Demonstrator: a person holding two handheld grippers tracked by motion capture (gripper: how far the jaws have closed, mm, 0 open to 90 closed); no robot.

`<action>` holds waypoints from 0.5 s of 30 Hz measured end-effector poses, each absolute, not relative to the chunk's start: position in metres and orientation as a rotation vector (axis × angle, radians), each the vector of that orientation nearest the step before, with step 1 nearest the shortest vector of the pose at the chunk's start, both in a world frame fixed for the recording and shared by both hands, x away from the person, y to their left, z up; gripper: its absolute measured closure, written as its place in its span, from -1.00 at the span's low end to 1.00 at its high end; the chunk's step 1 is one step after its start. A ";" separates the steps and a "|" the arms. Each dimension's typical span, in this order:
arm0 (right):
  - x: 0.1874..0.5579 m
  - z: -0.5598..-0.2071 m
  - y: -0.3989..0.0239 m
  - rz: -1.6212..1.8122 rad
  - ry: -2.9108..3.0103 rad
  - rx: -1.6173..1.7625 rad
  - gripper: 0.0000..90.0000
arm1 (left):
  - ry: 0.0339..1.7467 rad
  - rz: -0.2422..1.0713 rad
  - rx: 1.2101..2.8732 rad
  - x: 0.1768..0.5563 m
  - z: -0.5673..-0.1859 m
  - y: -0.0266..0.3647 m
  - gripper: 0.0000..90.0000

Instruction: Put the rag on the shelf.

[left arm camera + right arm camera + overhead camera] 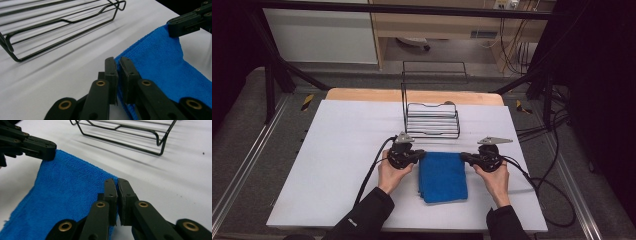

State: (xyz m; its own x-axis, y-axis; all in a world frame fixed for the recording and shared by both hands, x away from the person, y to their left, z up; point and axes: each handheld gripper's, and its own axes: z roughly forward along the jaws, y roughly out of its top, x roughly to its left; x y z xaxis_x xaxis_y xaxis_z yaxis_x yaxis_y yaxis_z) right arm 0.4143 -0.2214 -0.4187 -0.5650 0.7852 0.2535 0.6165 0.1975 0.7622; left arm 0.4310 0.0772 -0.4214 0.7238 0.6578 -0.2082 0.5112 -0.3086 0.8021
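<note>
A white table (337, 165) sits in a dim room, with a dark metal frame around it and cables trailing off its right side. At the table's centre, toward six o'clock, lies a folded blue cloth (442, 176).

The left gripper (418, 156) has its jaws pressed together on the cloth's far left corner; in the left gripper view (119, 68) blue pile sits pinched between the two black pads. The right gripper (463, 157) is clamped the same way on the far right corner, and in the right gripper view (117, 187) the cloth's edge runs into the narrow slit between its pads. The held edge hangs slightly lifted between the two grips, while the near part of the cloth rests on the table.

Both grippers lie nearly level, pointing inward at each other, the left from nine o'clock of the cloth, the right from three. The left hand (393, 172) and right hand (495, 177) wrap the bodies from below, forearms in dark sleeves coming up from six o'clock.

Beyond the cloth, at twelve o'clock, stands a black wire rack (432, 117), apart from it.
</note>
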 end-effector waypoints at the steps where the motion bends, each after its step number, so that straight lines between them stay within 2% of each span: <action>1: 0.413 -0.417 -0.222 1.314 2.268 1.341 0.94 | 0.886 0.205 1.978 0.430 -0.420 0.077 0.88; 15: 0.398 -0.396 -0.222 1.380 2.204 1.252 0.94 | 0.851 0.242 1.911 0.417 -0.405 0.084 0.88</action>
